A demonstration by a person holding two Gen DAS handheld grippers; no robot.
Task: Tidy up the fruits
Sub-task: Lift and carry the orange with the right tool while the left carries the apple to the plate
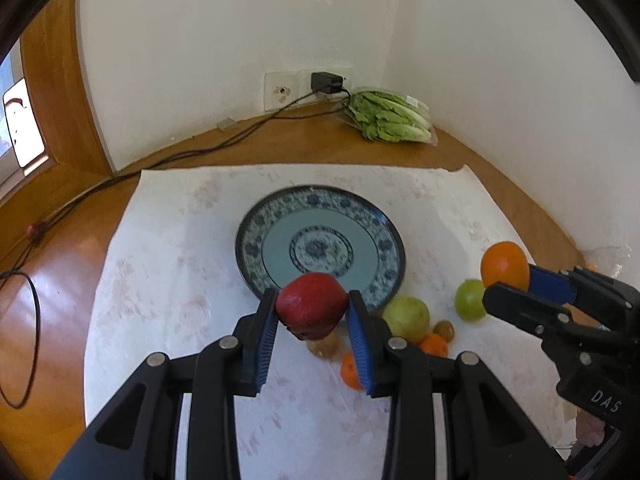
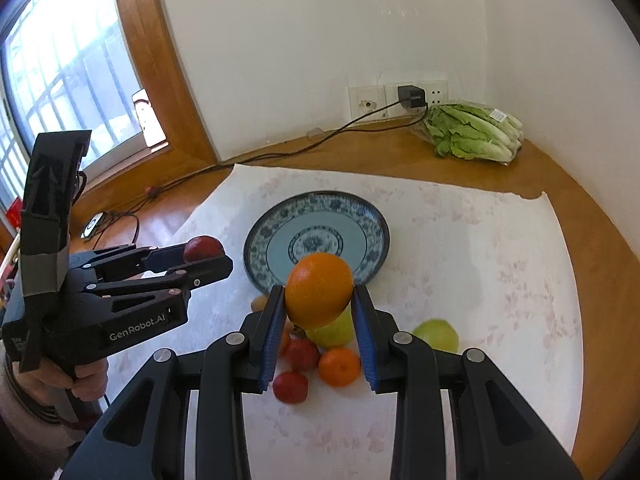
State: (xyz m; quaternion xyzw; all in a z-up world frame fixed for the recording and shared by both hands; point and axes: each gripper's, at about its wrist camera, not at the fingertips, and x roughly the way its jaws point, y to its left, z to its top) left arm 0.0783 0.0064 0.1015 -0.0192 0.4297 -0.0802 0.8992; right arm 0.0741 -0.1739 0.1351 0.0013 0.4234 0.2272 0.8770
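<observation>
My left gripper (image 1: 312, 308) is shut on a red apple (image 1: 311, 305), held in the air just short of the blue patterned plate (image 1: 256, 240). My right gripper (image 2: 318, 300) is shut on an orange (image 2: 319, 289), also lifted, near the plate's front rim (image 2: 376, 236). In the right wrist view the left gripper (image 2: 208, 258) with the apple (image 2: 202, 248) shows at the left. In the left wrist view the right gripper (image 1: 506, 280) with the orange (image 1: 504, 266) shows at the right. Below lie green fruits (image 1: 406, 318) (image 1: 470, 299), small oranges (image 2: 339, 366), red fruits (image 2: 291, 387) and kiwis (image 1: 445, 330) on the white cloth (image 1: 168, 280).
A bag of lettuce (image 1: 390, 118) lies in the far right corner of the wooden table (image 1: 304, 148). A charger (image 1: 326, 82) sits in the wall socket and its black cable (image 1: 192, 154) runs left across the table. A person's hand (image 2: 86, 384) holds the left gripper's handle. A window (image 2: 60, 80) is at the left.
</observation>
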